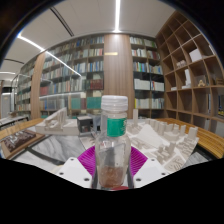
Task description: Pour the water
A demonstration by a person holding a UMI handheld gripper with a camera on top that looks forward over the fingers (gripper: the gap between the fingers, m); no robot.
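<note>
A clear plastic bottle with a white cap and a green label band stands upright between my fingers. It holds brownish liquid near its bottom. My gripper is shut on the bottle's lower body, with the magenta pads pressing on both sides. The bottle is lifted, with the room behind it. The bottle's base is hidden behind the gripper body.
Wooden tables with clear acrylic pieces lie beyond the bottle. Tall bookshelves fill the back wall and open wooden cubbies line the right side. A wooden pillar rises behind the bottle.
</note>
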